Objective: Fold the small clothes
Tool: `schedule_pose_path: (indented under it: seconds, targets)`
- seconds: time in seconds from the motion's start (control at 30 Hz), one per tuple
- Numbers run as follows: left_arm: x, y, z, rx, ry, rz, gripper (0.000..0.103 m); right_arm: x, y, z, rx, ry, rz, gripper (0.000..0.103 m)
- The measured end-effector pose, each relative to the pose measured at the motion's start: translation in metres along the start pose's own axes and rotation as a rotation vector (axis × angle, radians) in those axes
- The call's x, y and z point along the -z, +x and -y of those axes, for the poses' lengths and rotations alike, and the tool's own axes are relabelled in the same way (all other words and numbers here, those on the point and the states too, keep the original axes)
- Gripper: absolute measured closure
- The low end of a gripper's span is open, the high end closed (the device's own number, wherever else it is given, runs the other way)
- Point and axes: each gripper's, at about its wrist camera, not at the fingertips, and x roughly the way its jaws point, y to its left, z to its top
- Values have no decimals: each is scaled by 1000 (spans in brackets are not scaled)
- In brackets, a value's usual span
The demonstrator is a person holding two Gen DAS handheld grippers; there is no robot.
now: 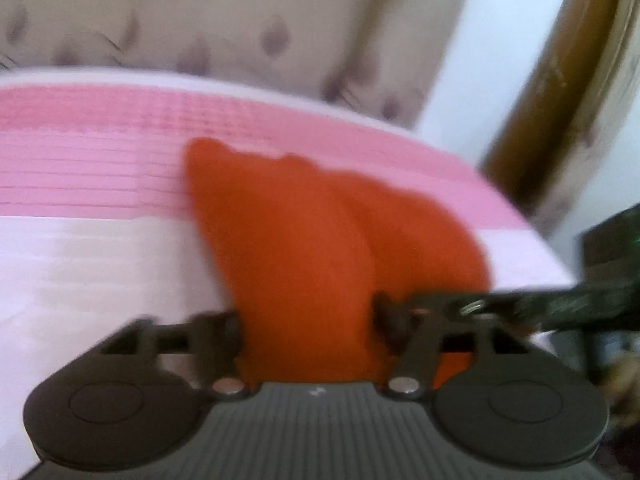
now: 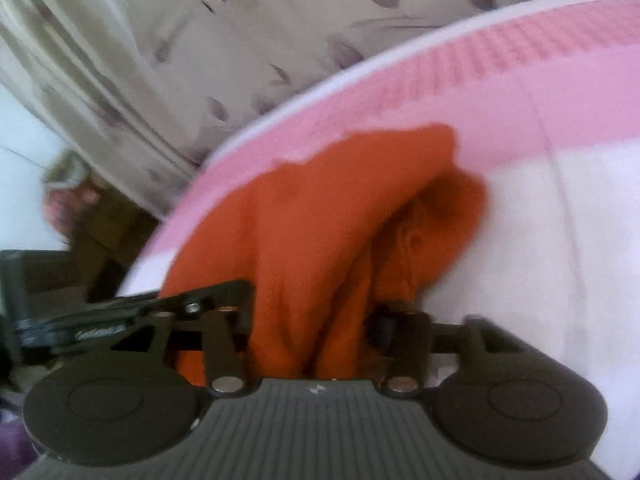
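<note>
An orange garment (image 1: 300, 232) lies bunched on the pink-and-white bed cover (image 1: 100, 260), and its near end rises into my left gripper (image 1: 308, 320). The jaws stand wide apart with the cloth filling the gap; blur hides any pinch. My right gripper (image 1: 560, 300) shows just to its right. In the right wrist view the same orange garment (image 2: 320, 220) runs in folds into my right gripper (image 2: 312, 320), whose jaws are also spread with cloth between them. My left gripper (image 2: 100, 320) sits close on its left.
A leaf-patterned curtain (image 1: 200, 12) hangs behind the bed, also the curtain (image 2: 240, 40) in the right view. A wooden frame (image 1: 560, 80) stands at the right. The bed edge (image 2: 168, 240) drops off at the left, with dark furniture (image 2: 40, 272) beyond.
</note>
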Motion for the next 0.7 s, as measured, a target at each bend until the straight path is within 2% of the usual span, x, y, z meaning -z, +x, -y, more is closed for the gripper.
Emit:
schedule_pose_path:
  seconds: [0.03,0.1,0.13,0.23,0.27,0.3,0.4,0.5,0.57,0.67,0.7]
  targets:
    - [7,-11,4,-56,20,68,21,4,-10,-2,27,13,32,24]
    - [14,-29,17,-176,66,185,17,12,-39,-12,123,-12,159,5]
    - [15,-35,25,-244,86,225,11,17,-53,-20,151,-44,219,2]
    - [10,-53,52,-375,156,312,8,33,-84,-54,248,-200,332,0]
    - [7,-57,59,-398,174,328,7,38,-91,-68,283,-260,367,0]
    - [3,-63,68,-422,187,336,0,44,-97,-81,314,-321,401,0]
    - [-6,-90,92,-484,197,438,0,56,-115,-105,386,-421,485,0]
    - [-18,-110,114,-569,216,531,0,58,-133,-115,344,-448,534,0]
    - [-23,-131,126,-566,259,566,0,54,-142,-120,338,-442,550,0]
    - [-24,-158,145,-701,297,682,0,53,-158,-125,319,-436,581,0]
    - [-23,-165,149,-722,284,711,0,55,-163,-125,317,-435,588,0]
